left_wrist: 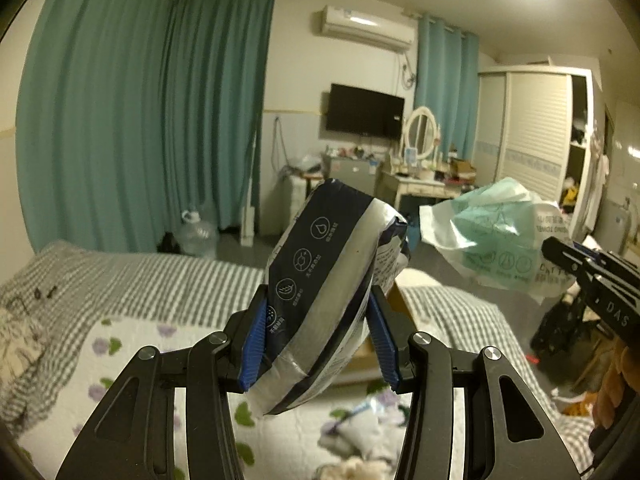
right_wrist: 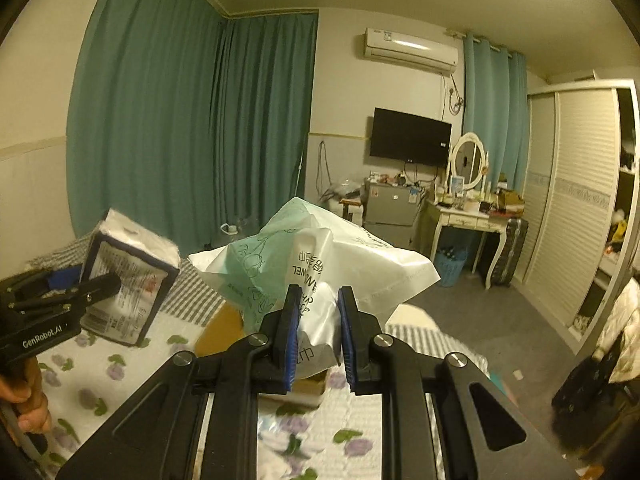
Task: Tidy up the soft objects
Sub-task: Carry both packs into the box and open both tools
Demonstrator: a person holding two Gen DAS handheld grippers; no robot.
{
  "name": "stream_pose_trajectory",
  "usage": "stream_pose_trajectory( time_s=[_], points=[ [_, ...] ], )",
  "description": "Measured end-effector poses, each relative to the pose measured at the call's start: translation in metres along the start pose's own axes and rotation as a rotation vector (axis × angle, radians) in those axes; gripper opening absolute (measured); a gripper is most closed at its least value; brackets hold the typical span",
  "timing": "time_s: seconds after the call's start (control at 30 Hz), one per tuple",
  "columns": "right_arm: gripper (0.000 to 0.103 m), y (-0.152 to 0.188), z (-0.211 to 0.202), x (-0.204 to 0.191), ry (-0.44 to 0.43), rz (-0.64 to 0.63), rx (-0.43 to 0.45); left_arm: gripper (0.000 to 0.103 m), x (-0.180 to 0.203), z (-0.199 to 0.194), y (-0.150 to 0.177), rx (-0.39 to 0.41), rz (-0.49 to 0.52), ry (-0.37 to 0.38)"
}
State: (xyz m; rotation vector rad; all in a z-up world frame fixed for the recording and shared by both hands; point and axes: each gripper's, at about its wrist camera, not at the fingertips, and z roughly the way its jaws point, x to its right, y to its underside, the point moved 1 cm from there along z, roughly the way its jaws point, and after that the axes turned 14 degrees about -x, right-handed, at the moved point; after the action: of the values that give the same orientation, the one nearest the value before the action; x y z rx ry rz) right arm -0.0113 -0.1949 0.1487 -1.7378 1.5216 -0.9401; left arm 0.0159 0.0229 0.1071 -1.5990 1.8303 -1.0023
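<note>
Left wrist view: the left gripper (left_wrist: 320,340) has its jaws clenched on a dark navy and silver tissue pack (left_wrist: 324,280), gripped low on its body and held aloft, tilted, clear of the bed (left_wrist: 160,280). Ahead of and below the jaws, partly hidden by the pack, lies a brown cardboard box (left_wrist: 362,356) on the floral quilt. To the right of the jaws, the second held item is carried at about the same height.

In the right wrist view the right gripper (right_wrist: 316,332) has its jaws clamped on the loose plastic of a green and white towel pack (right_wrist: 316,256), crumpled above the jaws and likewise lifted. The box shows directly beneath these jaws, on both sides of the pack.

Near the bottom of the left wrist view, below the jaws, a small clear packet (left_wrist: 360,420) and a pale fluffy item (left_wrist: 352,470) lie on the quilt, not yet gathered.

Assessment: two soft items are picked up and in transit; neither is deposited. The box is the probable destination, though its contents cannot be seen. At least two items remain, so the task appears early to mid-way.
</note>
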Motion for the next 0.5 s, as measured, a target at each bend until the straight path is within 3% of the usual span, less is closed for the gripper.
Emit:
stream_pose_trajectory(
  time_s=[0.37, 0.5],
  points=[
    [0.018, -0.012, 0.091, -0.009, 0.062, -0.134, -0.14, 0.046, -0.001, 0.095, -0.029, -0.106, -0.018, 0.002],
    [0.018, -0.006, 0.141, -0.005, 0.031, -0.152, -0.213, 0.047, -0.001, 0.133, -0.031, -0.166, -0.022, 0.017]
  ],
)
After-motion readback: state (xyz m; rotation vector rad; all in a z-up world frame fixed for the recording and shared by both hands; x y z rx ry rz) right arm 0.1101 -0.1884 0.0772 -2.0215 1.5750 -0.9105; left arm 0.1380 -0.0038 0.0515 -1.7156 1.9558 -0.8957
